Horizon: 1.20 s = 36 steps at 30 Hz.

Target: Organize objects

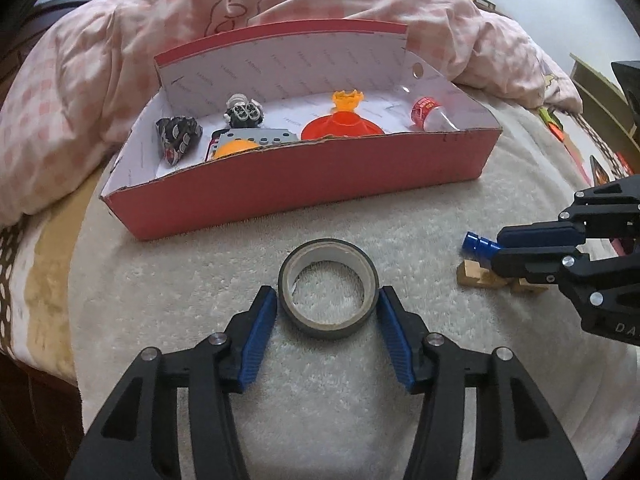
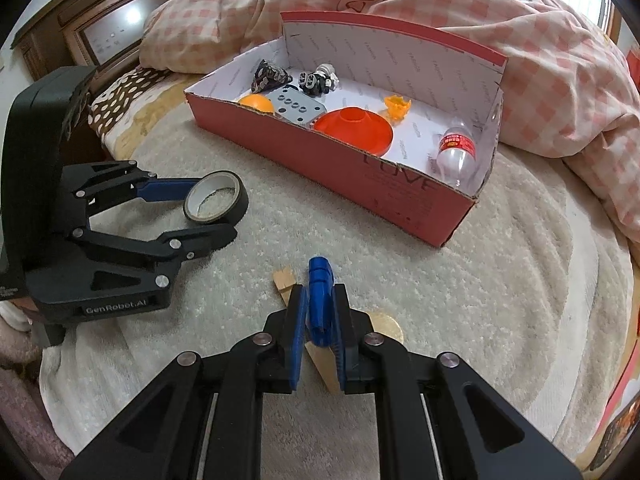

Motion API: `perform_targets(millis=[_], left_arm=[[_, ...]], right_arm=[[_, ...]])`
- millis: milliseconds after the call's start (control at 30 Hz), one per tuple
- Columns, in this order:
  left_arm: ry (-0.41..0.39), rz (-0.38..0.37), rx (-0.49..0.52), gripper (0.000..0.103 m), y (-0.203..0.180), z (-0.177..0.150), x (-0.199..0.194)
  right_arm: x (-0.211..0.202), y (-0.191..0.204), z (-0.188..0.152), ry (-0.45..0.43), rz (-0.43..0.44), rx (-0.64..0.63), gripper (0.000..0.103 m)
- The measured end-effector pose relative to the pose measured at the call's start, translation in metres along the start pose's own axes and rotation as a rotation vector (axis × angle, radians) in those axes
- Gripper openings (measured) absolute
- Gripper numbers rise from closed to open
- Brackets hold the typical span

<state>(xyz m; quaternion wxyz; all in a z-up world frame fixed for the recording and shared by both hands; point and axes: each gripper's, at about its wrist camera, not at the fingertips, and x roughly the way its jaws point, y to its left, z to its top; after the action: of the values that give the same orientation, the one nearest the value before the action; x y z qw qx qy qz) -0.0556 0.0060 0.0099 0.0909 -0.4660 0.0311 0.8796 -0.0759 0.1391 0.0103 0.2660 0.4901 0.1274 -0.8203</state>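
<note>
The left gripper (image 1: 328, 312) straddles a tape roll (image 1: 329, 288) lying flat on the white blanket (image 1: 360, 400), hole upward; its pads look to be touching the roll's sides, though contact is hard to confirm. Behind sits the red box (image 1: 304, 184) of small objects. Rightward, the right gripper (image 2: 320, 320) pinches a blue cylinder (image 2: 320, 300), its long axis pointing away along the fingers. Wooden blocks (image 2: 320, 364) beneath are mostly hidden.

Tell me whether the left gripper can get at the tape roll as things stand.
Probably yes: the left gripper already straddles the tape roll, a finger at each side, nothing between. The right gripper is off aside, shut on a blue piece.
</note>
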Motion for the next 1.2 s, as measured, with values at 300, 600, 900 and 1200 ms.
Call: perform_targets(millis=[300,600,900,1200], left_arm=[[-0.008,-0.017,-0.011,0.057,0.001,-0.001,0.001],[0.008,-0.025,0.027,0.072,-0.007,0.001,0.004],[0.008,-0.034,0.041,0.078,-0.010,0.000,0.004],[-0.010,0.004,-0.015,0.074,0.005,0.007,0.004]], right_arm=[[0.010,0.002,0.010,0.016,-0.015,0.002,0.015],[0.013,-0.003,0.017,0.010,-0.004,0.047,0.014],[0.019,-0.004,0.027,-0.011,-0.080,0.036,0.014],[0.025,-0.019,0.014,-0.041,-0.046,0.106,0.016]])
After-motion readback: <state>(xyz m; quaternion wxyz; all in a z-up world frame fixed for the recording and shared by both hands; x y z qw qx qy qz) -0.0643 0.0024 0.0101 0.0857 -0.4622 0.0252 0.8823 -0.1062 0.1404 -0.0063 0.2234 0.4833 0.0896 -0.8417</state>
